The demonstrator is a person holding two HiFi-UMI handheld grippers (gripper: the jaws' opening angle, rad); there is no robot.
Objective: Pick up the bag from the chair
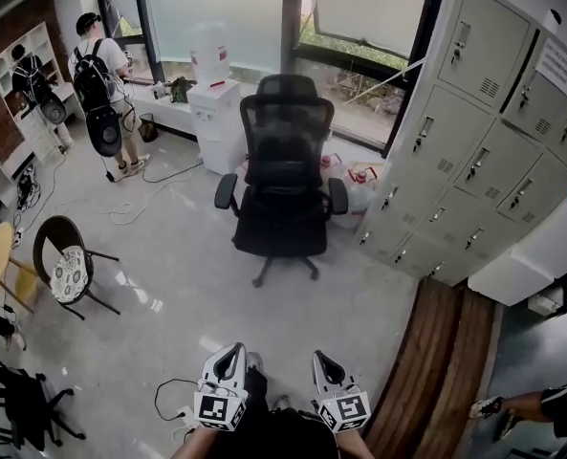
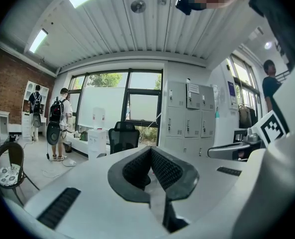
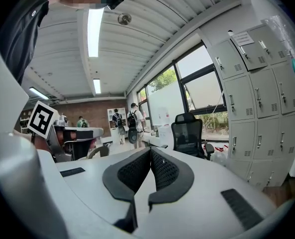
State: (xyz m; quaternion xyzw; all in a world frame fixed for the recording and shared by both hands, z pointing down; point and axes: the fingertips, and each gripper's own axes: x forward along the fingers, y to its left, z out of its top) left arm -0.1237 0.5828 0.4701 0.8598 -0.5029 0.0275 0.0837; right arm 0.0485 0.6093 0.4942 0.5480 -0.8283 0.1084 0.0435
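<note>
A black mesh office chair (image 1: pixel 283 185) stands in the middle of the room, facing me; it also shows as the chair (image 2: pixel 123 137) and the chair (image 3: pixel 189 133) in the two gripper views. Its seat is dark, and I cannot tell a bag apart from it. My left gripper (image 1: pixel 233 350) and right gripper (image 1: pixel 322 356) are held low, side by side, far short of the chair. The left gripper (image 2: pixel 150 149) and the right gripper (image 3: pixel 150 150) both have their ribbed pads pressed together with nothing between them.
Grey lockers (image 1: pixel 493 122) line the right wall above a wooden step (image 1: pixel 436 371). A white water dispenser (image 1: pixel 214 103) stands behind the chair, with plastic bags (image 1: pixel 358 185) beside it. A person with a backpack (image 1: pixel 101 79), a small cushioned chair (image 1: pixel 68 268) and floor cables (image 1: pixel 140 204) are at the left.
</note>
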